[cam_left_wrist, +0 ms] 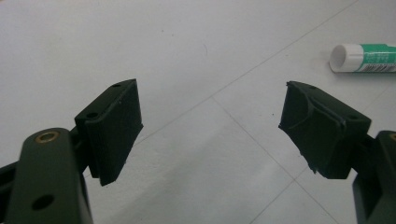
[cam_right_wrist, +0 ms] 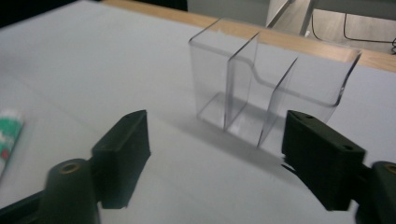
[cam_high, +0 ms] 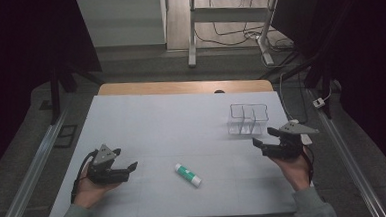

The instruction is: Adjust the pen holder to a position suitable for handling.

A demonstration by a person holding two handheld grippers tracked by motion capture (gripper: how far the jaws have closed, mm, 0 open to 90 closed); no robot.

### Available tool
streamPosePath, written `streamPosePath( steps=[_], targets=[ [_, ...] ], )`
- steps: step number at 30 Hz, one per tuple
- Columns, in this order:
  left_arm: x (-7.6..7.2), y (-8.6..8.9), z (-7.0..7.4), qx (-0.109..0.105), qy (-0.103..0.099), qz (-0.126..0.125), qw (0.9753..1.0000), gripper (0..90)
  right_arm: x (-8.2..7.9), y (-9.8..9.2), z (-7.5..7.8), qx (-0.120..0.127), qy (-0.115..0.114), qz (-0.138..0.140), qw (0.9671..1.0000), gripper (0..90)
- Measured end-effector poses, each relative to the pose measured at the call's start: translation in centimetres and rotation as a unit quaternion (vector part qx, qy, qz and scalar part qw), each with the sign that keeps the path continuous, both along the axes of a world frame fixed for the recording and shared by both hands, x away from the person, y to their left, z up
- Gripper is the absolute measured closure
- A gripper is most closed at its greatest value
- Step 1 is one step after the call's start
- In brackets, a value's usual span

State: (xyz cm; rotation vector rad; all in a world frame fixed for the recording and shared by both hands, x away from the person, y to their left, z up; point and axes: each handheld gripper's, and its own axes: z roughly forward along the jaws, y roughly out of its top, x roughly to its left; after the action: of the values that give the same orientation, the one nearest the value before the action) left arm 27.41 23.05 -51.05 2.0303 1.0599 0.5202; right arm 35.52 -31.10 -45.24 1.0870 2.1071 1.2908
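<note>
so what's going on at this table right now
A person holds a gripper in each hand over a white-covered table, and nothing is grasped yet. The left gripper and right gripper are both open. A green-and-white glue stick lies between them, and an empty clear plastic organizer stands just beyond the right gripper.

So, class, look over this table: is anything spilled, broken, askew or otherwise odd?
Little stands out. The glue stick lies on its side, slanted, on the white table, not in the clear organiser, which stands upright and empty. One pad of the left gripper looks ragged at its edge. No spill.
</note>
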Motion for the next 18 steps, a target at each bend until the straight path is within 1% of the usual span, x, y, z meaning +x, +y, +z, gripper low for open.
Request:
streamPosePath(
  steps=[2,5,8,9,10,12,13,14,16,17,18],
  targets=[
    [0.1,0.0,-0.1,0.004,0.003,0.003,1.0,20.6,0.8,-0.2,0.1,0.005,-0.001,-0.011,0.9999,31.8],
    [0.2,0.0,-0.1,0.003,0.004,0.005,1.0,20.6,1.7,-0.6,0.0,-0.007,-0.009,-0.027,0.9996,36.3],
    [0.2,0.0,-0.1,0.004,0.005,0.006,1.0,20.7,2.2,-1.0,0.0,-0.009,-0.01,-0.04,0.9991,38.1],
    [0.2,0.0,-0.1,0.004,0.005,0.006,1.0,20.8,2.2,-1.0,0.0,-0.009,-0.01,-0.04,0.9991,38.1],
    [0.2,0.0,-0.1,0.006,0.005,0.007,0.9999,20.8,2.4,-1.4,0.1,-0.011,-0.014,-0.048,0.9987,40.5],
    [0.2,0.0,-0.1,0.006,0.005,0.008,0.9999,20.8,2.6,-1.7,0.3,-0.019,-0.018,-0.053,0.9983,41.0],
    [0.2,0.0,-0.2,0.007,0.005,0.008,0.9999,20.8,2.7,-1.8,0.5,-0.03,-0.021,-0.055,0.9978,41.4],
    [0.2,0.0,-0.2,0.008,0.005,0.008,0.9999,20.8,2.8,-2.0,0.8,-0.035,-0.026,-0.056,0.9975,41.6],
    [0.2,0.0,-0.2,0.008,0.006,0.007,0.9999,20.8,2.9,-2.4,1.2,-0.023,-0.028,-0.058,0.9977,41.8],
    [0.2,0.0,-0.2,0.009,0.006,0.007,0.9999,20.8,3.3,-2.6,1.6,-0.034,-0.013,-0.059,0.9976,39.2],
    [0.2,0.0,-0.2,0.009,0.006,0.007,0.9999,20.8,3.6,-2.6,2.1,-0.051,-0.01,-0.061,0.9968,38.4]
  ],
)
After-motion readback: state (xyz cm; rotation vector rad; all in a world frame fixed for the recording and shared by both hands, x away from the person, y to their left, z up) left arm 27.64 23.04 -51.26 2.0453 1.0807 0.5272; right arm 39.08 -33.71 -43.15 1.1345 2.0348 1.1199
